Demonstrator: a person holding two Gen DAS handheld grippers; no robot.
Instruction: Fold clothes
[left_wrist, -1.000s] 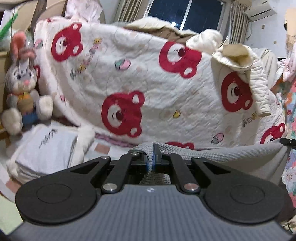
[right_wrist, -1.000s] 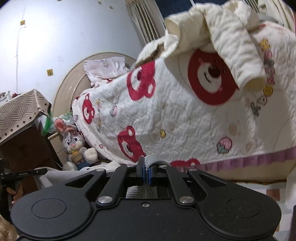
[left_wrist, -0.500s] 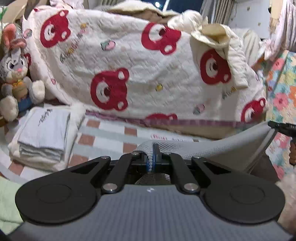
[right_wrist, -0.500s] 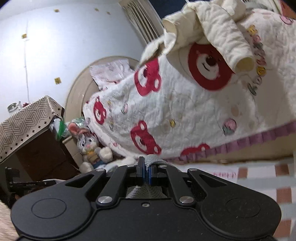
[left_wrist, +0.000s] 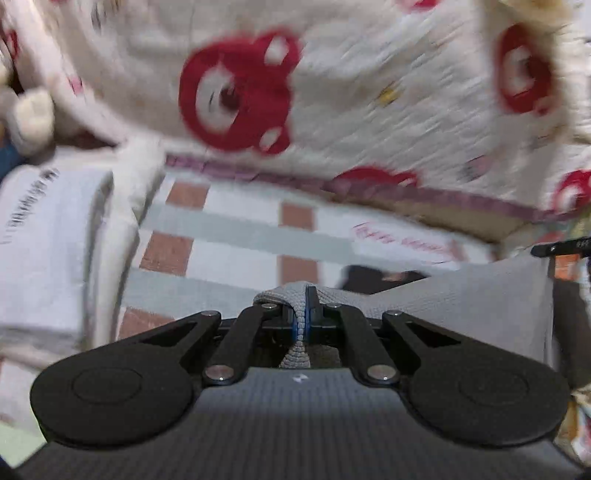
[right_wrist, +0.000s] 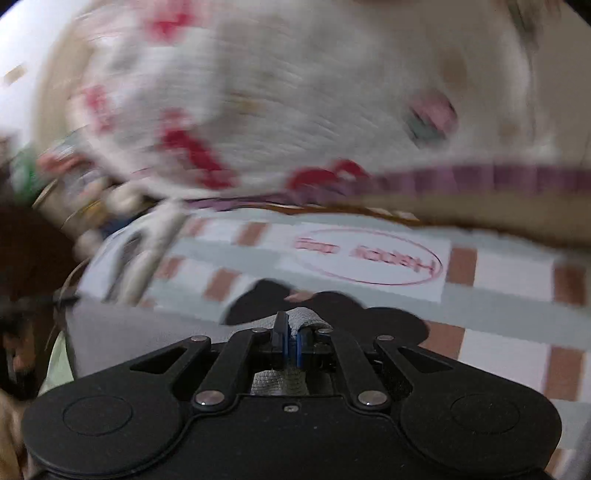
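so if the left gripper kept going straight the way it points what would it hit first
Probably the checked sheet just ahead; the left gripper, shut on the grey garment, points down toward it. The bear quilt lies beyond. Blur makes depth uncertain.

Very little lettering can be read. The white, grey and brick-red checked bed sheet (right_wrist: 498, 291) carries a pink oval stamp with pink writing inside — it appears upside down and blurred in the right wrist view, so no word can be made out. In the left wrist view the same pink writing (left_wrist: 400, 238) is a smear. The folded white garment (left_wrist: 40, 236) on the stack at left bears a line of dark letters (left_wrist: 27, 205) — too blurred to spell.
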